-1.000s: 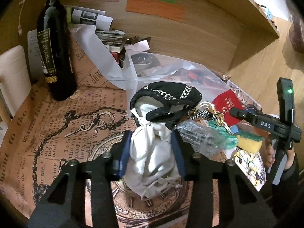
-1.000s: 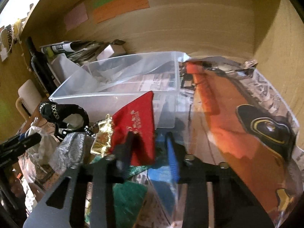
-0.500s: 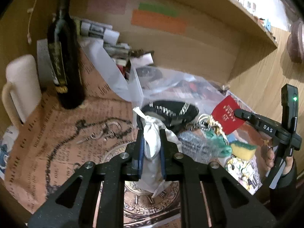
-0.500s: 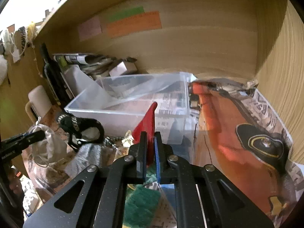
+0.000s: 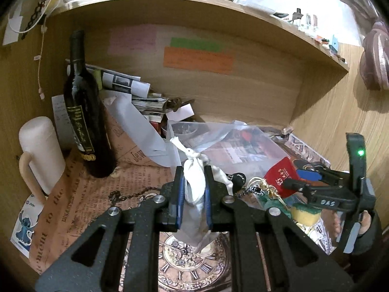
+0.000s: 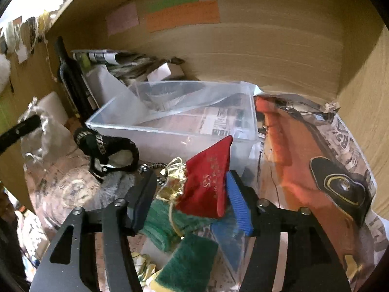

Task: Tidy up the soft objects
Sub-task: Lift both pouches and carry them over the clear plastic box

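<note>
My left gripper (image 5: 193, 170) is shut on a white knotted cloth pouch (image 5: 193, 219), which hangs above the printed paper mat. The right wrist view shows the same pouch (image 6: 43, 131) at the far left. My right gripper (image 6: 190, 175) is over the heap of soft things. Its jaws are opening with a red pouch (image 6: 206, 185) between them. The pouch leans by the right blue pad, well apart from the left one. A clear plastic bin (image 6: 170, 131) stands just behind the heap.
A dark wine bottle (image 5: 82, 121) and a white mug (image 5: 39, 150) stand at the left. A black chain-trimmed band (image 6: 104, 143), a green cloth (image 6: 158, 223) and a green sponge (image 6: 189, 262) lie near the red pouch. Papers fill the back corner. Wooden walls close in behind and right.
The left jaws closed on the white pouch and raised it off the mat. The right jaws pinched the red pouch's tip, then spread apart again.
</note>
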Available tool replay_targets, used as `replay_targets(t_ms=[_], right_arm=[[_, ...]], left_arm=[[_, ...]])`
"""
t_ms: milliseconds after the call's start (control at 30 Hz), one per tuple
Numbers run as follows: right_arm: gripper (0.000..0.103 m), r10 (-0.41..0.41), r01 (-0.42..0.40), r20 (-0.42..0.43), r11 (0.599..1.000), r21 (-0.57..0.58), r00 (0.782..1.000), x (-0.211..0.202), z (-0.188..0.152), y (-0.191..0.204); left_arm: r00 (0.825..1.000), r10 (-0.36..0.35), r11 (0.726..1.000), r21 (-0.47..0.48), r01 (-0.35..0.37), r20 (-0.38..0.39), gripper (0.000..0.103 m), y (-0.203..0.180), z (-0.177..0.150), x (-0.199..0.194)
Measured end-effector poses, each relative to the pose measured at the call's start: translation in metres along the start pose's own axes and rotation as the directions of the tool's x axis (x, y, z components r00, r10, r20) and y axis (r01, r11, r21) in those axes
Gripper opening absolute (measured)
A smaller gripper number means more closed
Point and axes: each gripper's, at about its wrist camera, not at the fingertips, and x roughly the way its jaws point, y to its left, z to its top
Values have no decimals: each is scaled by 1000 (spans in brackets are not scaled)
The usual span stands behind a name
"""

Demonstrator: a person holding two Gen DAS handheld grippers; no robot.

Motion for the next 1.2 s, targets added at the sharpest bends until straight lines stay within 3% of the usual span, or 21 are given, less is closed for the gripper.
replay_targets(t_ms=[200, 567, 667, 767, 800, 867, 900, 1033, 1200], right_arm=[[59, -15, 7, -101, 997, -82, 995, 25, 2, 5], [56, -67, 34, -197, 986, -165, 978, 49, 1, 1], [50, -57, 27, -200, 989, -147, 978, 51, 1, -4], [37, -37, 13, -194, 992, -125, 980, 48, 2, -5], [31, -31, 9, -189, 993, -118, 982, 46, 3, -6], [9, -4, -15, -184, 995, -101, 983, 43, 4, -6], [9, 32, -48, -199, 996, -76, 980, 43, 5, -8], [8, 4, -22, -168, 994, -103, 986, 41, 1, -1], [8, 35, -45, -109, 995, -93, 993, 21, 7, 1]], left_arm=[[1000, 1, 1000, 2, -1, -11, 14, 0, -2, 5], [1000, -4, 1000, 7, 4, -3, 14, 3, 9, 18], [1000, -9, 1000, 6, 9, -2, 14, 3, 12, 22], [1000, 0, 1000, 16, 0, 9, 14, 1, 16, 25], [1000, 2, 1000, 19, -2, 14, 14, 1, 18, 25], [1000, 11, 1000, 26, -12, 29, 14, 0, 24, 26], [999, 15, 999, 28, -16, 33, 14, -1, 27, 27], [999, 31, 999, 33, -32, 42, 14, -3, 40, 35], [997, 53, 997, 50, -56, 51, 14, -7, 52, 46]])
